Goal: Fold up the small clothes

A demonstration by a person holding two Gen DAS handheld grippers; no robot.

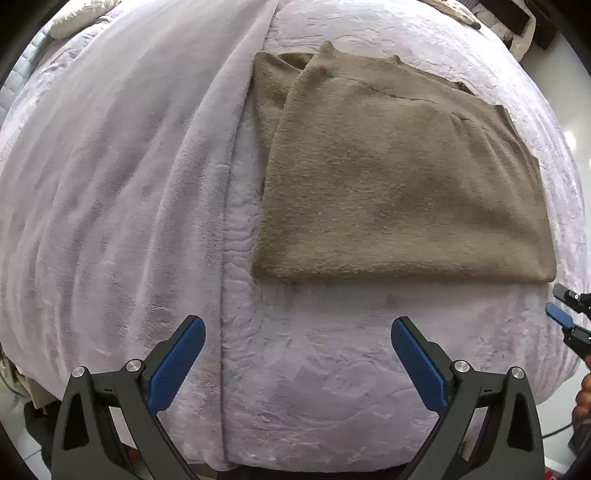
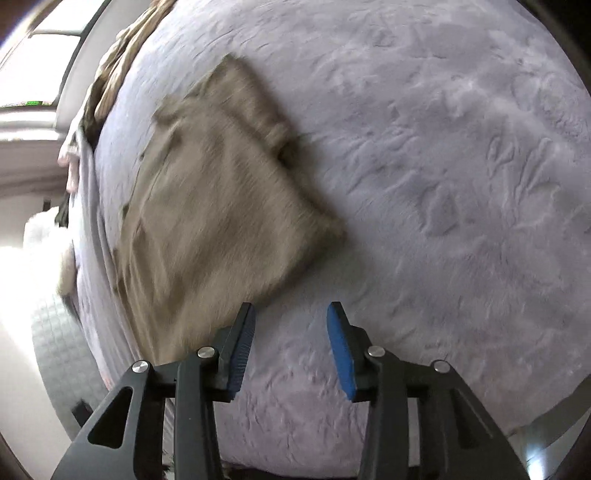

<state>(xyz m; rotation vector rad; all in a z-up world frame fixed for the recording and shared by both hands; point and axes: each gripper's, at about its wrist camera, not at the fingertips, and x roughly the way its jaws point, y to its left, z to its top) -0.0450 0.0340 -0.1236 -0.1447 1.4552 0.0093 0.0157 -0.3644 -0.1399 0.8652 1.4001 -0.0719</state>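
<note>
Two grippers hover above a bed spread with a pale lilac plush blanket (image 1: 122, 192), and neither has hold of anything. Far left in the left wrist view, a quilted pillow (image 1: 77, 16) shows at the top edge, and the blanket lies in long smooth folds down to a seam-like ridge running top to bottom. Right of that ridge lies the folded brown garment (image 1: 399, 184), flat on the blanket, a fuzzy knit with one layer laid over another; a narrower under-layer peeks out along its left side and at the top left corner. Its near folded edge runs straight across, well beyond the left gripper (image 1: 298, 363), whose blue-padded fingers (image 1: 177, 363) stand wide apart over bare blanket, touching nothing. At the far right edge of that view the tips of the right gripper (image 1: 561, 306) show just beside the garment's near right corner. In the right wrist view, which is motion-blurred, a heap of other fabric (image 2: 110, 74) lies at the upper left along the bed's edge; the garment (image 2: 207, 206) sits left of centre, slanted, its near corner just behind the left finger. The right gripper (image 2: 291, 347) is moderately parted, narrower than the left one, with only rumpled blanket (image 2: 461, 166) between its blue pads.
</note>
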